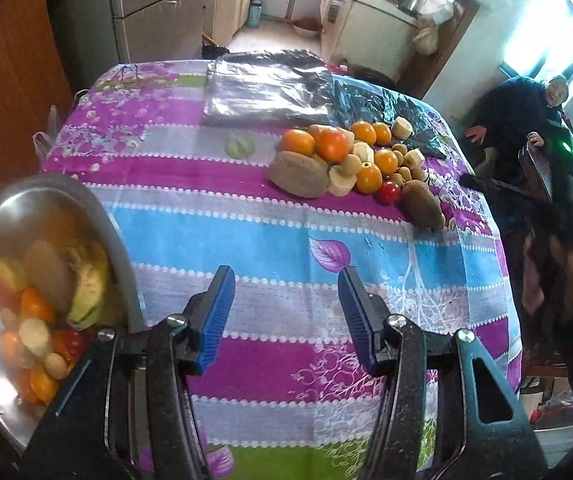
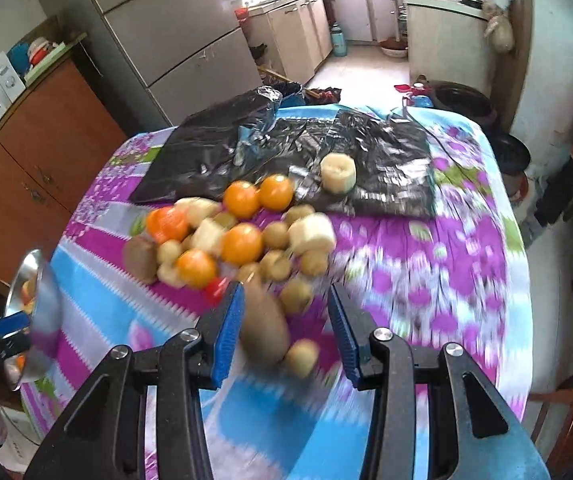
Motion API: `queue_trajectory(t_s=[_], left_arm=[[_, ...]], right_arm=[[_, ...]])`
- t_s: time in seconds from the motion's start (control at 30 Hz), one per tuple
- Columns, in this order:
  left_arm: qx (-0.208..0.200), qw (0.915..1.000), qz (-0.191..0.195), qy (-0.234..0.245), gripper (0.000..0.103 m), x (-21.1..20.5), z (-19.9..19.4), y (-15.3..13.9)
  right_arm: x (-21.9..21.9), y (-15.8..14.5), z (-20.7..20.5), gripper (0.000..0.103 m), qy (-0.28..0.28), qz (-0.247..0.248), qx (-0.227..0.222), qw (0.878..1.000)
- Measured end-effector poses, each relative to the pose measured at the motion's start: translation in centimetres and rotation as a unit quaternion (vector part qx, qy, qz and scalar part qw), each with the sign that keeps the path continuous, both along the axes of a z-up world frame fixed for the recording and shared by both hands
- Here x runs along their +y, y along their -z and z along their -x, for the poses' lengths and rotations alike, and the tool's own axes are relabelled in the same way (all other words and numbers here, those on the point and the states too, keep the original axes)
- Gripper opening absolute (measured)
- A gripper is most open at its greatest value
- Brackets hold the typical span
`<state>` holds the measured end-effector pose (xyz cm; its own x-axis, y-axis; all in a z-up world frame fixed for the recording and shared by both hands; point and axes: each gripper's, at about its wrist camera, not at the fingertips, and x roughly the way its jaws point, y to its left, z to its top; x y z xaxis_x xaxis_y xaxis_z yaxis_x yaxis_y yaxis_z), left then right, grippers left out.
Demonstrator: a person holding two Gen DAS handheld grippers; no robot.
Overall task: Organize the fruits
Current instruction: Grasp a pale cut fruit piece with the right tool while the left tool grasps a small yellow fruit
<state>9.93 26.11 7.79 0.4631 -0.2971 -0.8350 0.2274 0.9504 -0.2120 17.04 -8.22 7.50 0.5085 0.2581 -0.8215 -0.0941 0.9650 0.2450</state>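
A pile of fruit lies on the flowered tablecloth [image 1: 270, 240]: oranges [image 1: 332, 144], brown kiwis [image 1: 298, 174], pale cut chunks, small tan round fruits and one small red fruit [image 1: 388, 192]. My left gripper [image 1: 286, 312] is open over bare cloth, well short of the pile. Left of it a steel bowl [image 1: 98, 216] holds mixed fruit. In the blurred right wrist view my right gripper [image 2: 286, 330] is open with a long brown kiwi [image 2: 264, 330] and a small tan fruit [image 2: 302, 356] between its fingers. The kiwi lies close to the left blue pad [image 2: 228, 328].
Black plastic bags [image 2: 366, 168] cover the table's far end, one pale chunk [image 2: 337, 172] on them. The bowl [image 2: 44, 296] shows at the table's left edge. A person [image 1: 522, 116] sits beyond the right edge. A fridge [image 2: 174, 40] and cabinets stand behind.
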Motion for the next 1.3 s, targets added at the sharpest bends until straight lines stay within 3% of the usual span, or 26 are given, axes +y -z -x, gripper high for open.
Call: queue_trajectory(t_s=[0.1,0.17,0.37,0.4,0.47,0.5,0.67,0.83,0.93,1.23,1.3], left_arm=[[0.000,1.0000,0.004,0.000,0.055,-0.9,-0.9,0.2],[0.001,1.0000,0.004,0.001,0.055,-1.4,-1.5,0.4],[0.011,0.9999,0.008,0.007,0.055,-2.7,-3.7,1.7],[0.014,0.9998,0.009,0.009,0.055,-3.0,-4.1,2.0],[0.014,0.9996,0.013,0.020,0.055,-3.9,-4.7,2.4],[0.012,0.9996,0.012,0.024,0.055,-4.4,-5.0,2.5],[0.003,0.9988,0.027,0.040,0.053,-6.4,-7.0,3.4],[-0.006,0.9968,0.057,0.056,0.034,-8.7,-9.2,3.8],[-0.001,0.9967,0.067,0.047,0.031,-9.6,-10.4,4.5],[-0.004,0.9984,0.046,0.034,0.028,-10.8,-11.8,5.5],[-0.005,0.9986,0.042,0.031,0.022,-10.8,-11.9,5.8]], right_arm=[[0.0,1.8,-3.0,0.048,-0.010,0.012,0.013,1.000],[0.1,3.1,-4.7,0.054,-0.014,0.020,0.021,0.999],[-0.1,5.4,-7.2,0.054,-0.021,0.024,0.034,0.999],[0.0,5.5,-7.3,0.053,-0.022,0.023,0.034,0.999],[0.0,5.5,-7.3,0.040,-0.030,0.008,0.033,0.999],[0.1,5.5,-7.3,0.040,-0.029,0.011,0.034,0.999],[-0.5,4.3,-5.7,0.040,-0.012,-0.001,0.017,1.000],[-1.0,2.4,-2.3,0.040,0.010,-0.045,0.002,0.999],[-0.5,2.1,-0.4,0.040,0.006,-0.055,0.004,0.998],[-0.2,1.7,1.7,0.040,0.003,-0.070,0.002,0.998],[-0.2,1.4,1.8,0.040,0.002,-0.070,0.000,0.998]])
